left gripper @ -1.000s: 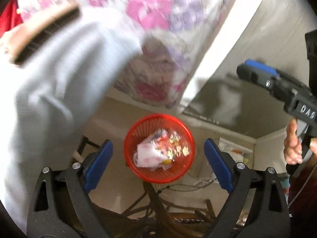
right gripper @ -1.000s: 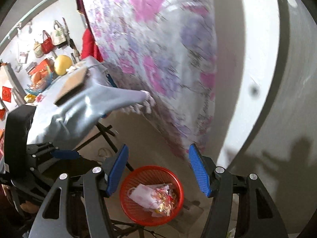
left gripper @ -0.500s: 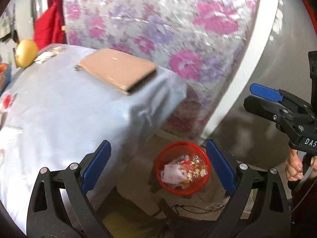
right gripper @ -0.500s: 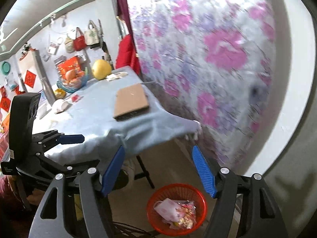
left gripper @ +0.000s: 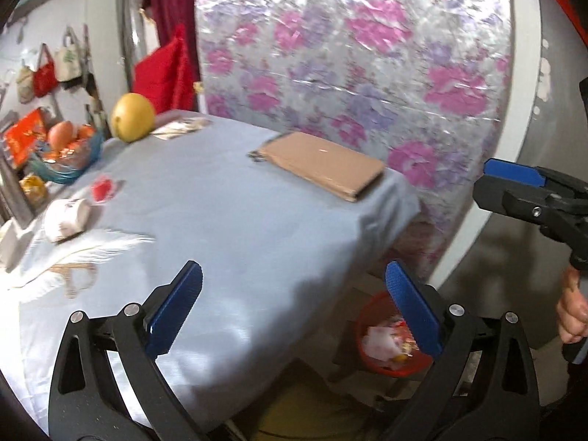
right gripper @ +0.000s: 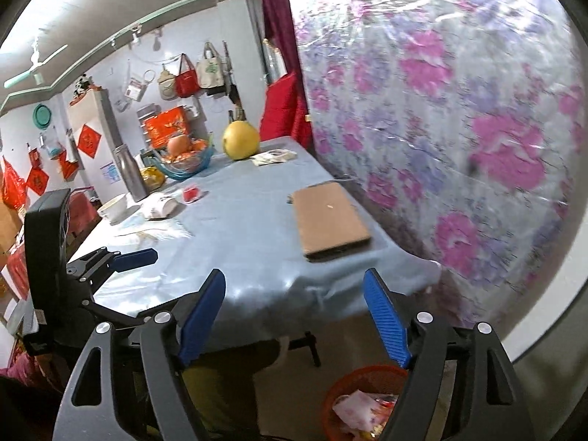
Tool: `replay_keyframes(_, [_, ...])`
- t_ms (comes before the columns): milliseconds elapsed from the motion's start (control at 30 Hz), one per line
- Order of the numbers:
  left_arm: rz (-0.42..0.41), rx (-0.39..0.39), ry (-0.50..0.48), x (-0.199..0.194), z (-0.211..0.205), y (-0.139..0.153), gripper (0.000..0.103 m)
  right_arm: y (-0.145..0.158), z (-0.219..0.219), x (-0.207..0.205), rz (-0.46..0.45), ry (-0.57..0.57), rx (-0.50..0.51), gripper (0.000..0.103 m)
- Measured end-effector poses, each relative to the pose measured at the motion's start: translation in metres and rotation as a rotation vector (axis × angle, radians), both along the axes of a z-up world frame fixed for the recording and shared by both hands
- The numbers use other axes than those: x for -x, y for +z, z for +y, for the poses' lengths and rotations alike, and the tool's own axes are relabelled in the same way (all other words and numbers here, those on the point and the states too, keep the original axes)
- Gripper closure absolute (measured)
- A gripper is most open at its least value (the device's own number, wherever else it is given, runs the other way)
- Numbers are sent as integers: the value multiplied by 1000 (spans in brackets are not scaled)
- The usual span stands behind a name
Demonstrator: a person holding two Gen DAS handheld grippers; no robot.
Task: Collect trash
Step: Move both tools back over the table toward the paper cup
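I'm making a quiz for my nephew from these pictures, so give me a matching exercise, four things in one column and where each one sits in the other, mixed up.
Things:
1. red basket
2. brown flat box
3. yellow pomelo
4. crumpled white wrapper

Places:
A. far end of the table, near the fruit bowl
B. on the floor past the table's near corner
C. on the tablecloth beside the flowered sheet
D. on the cloth beside a small red scrap

Pairs: 1-B, 2-C, 3-A, 4-D

Bright daylight, glare on plastic sheet (left gripper: 352, 55), motion blur, fisheye edges.
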State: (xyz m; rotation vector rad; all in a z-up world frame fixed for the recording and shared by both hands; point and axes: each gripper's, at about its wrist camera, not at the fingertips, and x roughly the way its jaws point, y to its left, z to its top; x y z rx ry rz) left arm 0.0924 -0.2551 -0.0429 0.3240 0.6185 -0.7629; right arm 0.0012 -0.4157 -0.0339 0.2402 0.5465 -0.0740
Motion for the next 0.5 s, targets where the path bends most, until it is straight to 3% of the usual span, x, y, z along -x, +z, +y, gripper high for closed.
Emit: replay_keyframes(500, [5, -4, 140, -58, 60, -10, 7, -6, 57, -89, 73, 119, -55, 19])
